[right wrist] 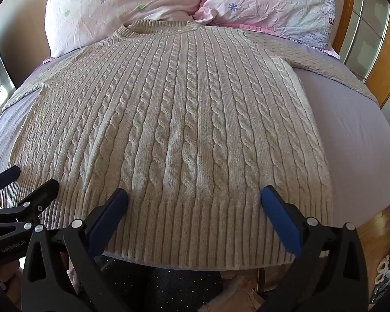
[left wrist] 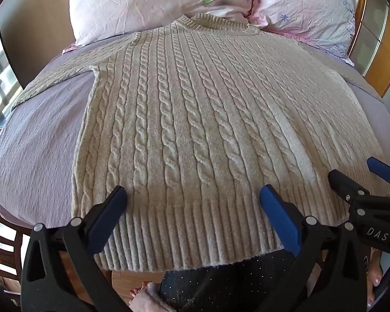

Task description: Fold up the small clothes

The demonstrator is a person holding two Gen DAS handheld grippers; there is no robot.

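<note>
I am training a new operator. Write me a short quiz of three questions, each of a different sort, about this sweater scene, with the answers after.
1. True or false: the left gripper and the right gripper both stand open over the ribbed hem of the sweater.
2. Multiple choice: how does the sweater lie? A) folded in half; B) spread flat, sleeves out to both sides; C) crumpled in a heap.
3. Fill in: the neckline points toward the two ______ at the head of the bed.

Key: 1 true; 2 B; 3 pillows.
</note>
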